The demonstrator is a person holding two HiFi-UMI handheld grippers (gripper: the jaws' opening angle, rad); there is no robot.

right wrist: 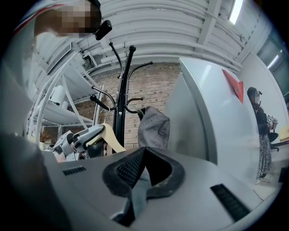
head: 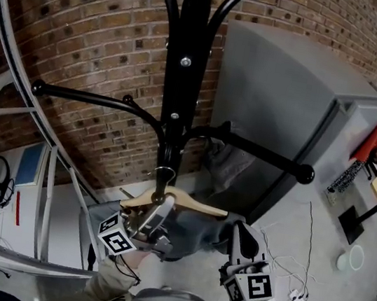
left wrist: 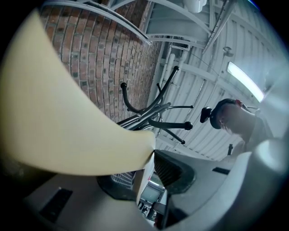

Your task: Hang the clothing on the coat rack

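Head view, pale wooden hanger (head: 179, 200) clenched in left gripper (head: 158, 209), grey-blue garment (head: 198, 231) draped on it, right gripper (head: 244, 236) pinching its cloth

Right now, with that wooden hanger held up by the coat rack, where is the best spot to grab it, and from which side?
Probably at the middle of the wooden hanger, just under its metal hook, coming from below, where the left gripper has it. Both arms slope away from there, so it should balance, and the hook is left free for the coat rack.
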